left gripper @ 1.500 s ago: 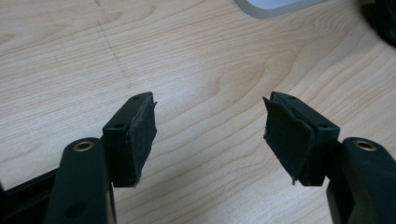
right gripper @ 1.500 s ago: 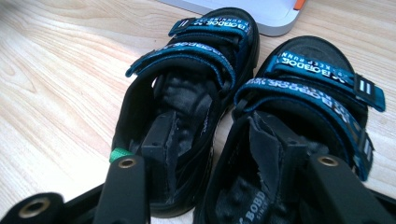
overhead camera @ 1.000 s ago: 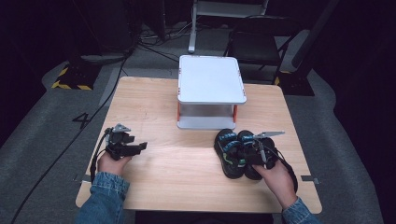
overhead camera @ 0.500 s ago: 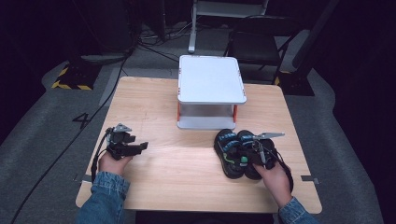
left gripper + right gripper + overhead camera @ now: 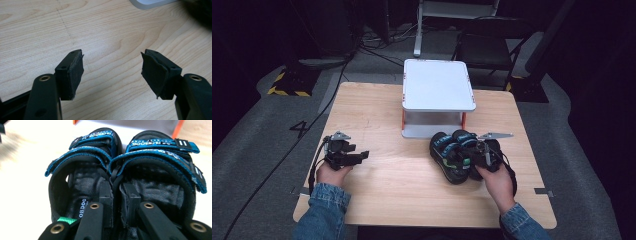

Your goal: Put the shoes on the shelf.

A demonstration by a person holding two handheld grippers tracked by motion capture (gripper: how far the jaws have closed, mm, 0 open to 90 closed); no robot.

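sandals right on table | stand behind sandals

The pair of sandals is showing black with blue straps lettered in white, a green tab at 7 o'clock; the stand is looking white with orange legs, the table wearing pale wood grain

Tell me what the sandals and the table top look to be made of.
Sandals: apparently black padded synthetic fabric, matte, with blue woven straps bearing printed lettering. Table top: light wood or wood-look laminate, smooth, with visible grain lines; which one cannot be told.
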